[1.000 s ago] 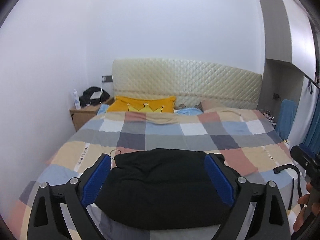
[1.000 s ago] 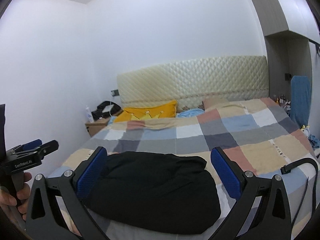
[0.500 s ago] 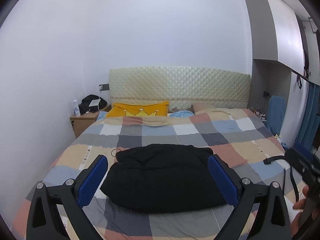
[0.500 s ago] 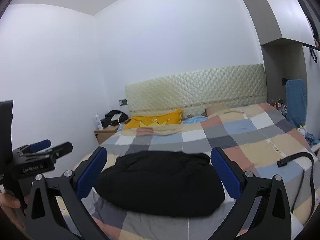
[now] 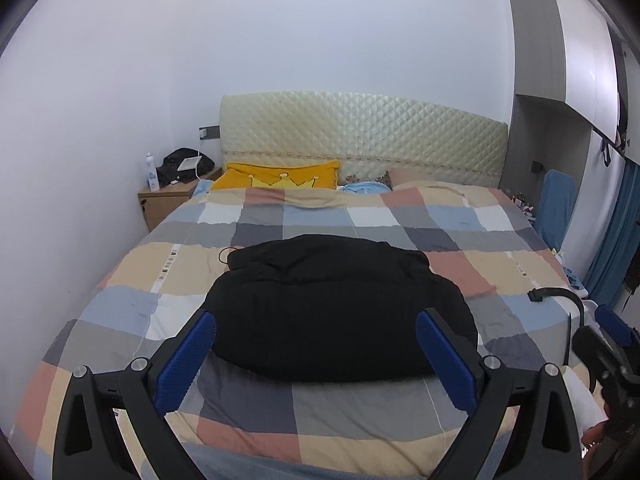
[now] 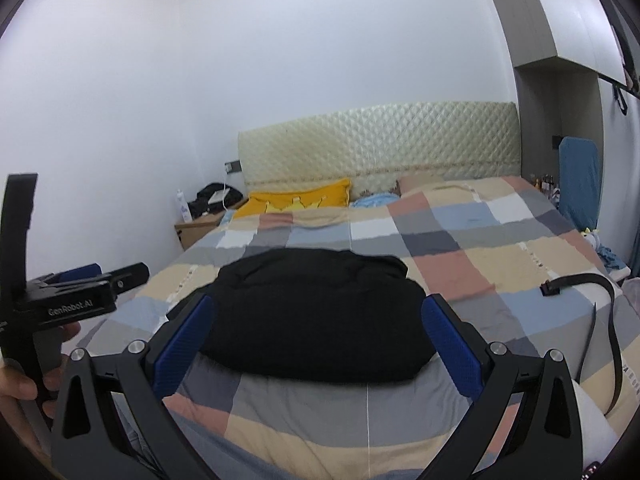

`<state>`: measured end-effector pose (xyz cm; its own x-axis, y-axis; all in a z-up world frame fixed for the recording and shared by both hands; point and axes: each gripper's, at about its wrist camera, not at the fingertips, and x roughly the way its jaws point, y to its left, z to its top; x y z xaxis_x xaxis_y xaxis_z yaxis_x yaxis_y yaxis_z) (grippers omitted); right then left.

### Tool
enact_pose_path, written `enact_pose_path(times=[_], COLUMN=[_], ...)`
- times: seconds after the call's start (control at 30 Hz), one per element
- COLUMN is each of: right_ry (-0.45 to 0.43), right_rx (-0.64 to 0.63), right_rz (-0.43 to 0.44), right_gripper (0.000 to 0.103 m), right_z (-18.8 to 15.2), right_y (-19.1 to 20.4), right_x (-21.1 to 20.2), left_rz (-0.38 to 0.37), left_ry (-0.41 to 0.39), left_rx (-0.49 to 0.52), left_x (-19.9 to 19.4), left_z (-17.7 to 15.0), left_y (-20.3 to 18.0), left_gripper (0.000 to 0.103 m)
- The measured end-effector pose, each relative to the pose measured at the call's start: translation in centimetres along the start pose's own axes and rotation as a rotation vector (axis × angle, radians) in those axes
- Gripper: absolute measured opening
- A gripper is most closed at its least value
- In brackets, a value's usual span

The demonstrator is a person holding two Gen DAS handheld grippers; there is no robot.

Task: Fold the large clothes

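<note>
A black garment (image 5: pixel 340 304) lies folded in a thick bundle on the checked bedspread (image 5: pixel 360 412); it also shows in the right wrist view (image 6: pixel 316 316). My left gripper (image 5: pixel 316 356) is open and empty, held above the bed's foot, short of the garment. My right gripper (image 6: pixel 316 344) is open and empty too, at about the same distance from it. The left gripper's body shows at the left of the right wrist view (image 6: pixel 76 300). The right gripper's body shows at the right edge of the left wrist view (image 5: pixel 608 356).
A black strap with a buckle (image 6: pixel 576 284) lies on the bed's right side. A yellow pillow (image 5: pixel 280 176) and quilted headboard (image 5: pixel 360 136) are at the far end. A wooden nightstand (image 5: pixel 164 200) stands far left, a wardrobe (image 5: pixel 568 80) right.
Both grippers have drawn back and risen from the garment; it now lies farther ahead with bedspread showing in front of it. Both stay open.
</note>
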<state>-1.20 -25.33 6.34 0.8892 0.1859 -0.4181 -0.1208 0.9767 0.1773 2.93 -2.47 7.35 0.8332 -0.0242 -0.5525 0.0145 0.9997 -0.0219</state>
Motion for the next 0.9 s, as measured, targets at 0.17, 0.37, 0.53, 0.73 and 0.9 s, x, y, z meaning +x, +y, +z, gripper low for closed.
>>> enact_pose_path(times=[0.17, 0.37, 0.53, 0.73, 0.9], right_ry=[0.028, 0.031, 0.035, 0.046, 0.039], right_rx=[-0.002, -0.001, -0.004, -0.005, -0.014], right_rz=[-0.012, -0.020, -0.022, -0.024, -0.034], right_gripper=[0.103, 0.103, 0.103, 0.103, 0.103], right_z=[-0.6, -0.7, -0.7, -0.9, -1.0], right_y=[0.0, 0.0, 0.2, 0.2, 0.2], right_x=[0.5, 0.6, 0.7, 1.0, 1.0], left_rz=[0.023, 0.031, 0.028, 0.020, 0.022], left_ry=[0.025, 0.037, 0.035, 0.041, 0.044], left_rx=[0.006, 0.011, 0.010, 0.010, 0.014], left_x=[0.9, 1.3, 1.2, 1.2, 1.2], left_z=[0.0, 0.0, -0.2, 0.0, 0.0], left_y=[0.1, 0.3, 0.2, -0.1, -0.2], left_gripper=[0.101, 0.101, 0.101, 0.101, 0.101])
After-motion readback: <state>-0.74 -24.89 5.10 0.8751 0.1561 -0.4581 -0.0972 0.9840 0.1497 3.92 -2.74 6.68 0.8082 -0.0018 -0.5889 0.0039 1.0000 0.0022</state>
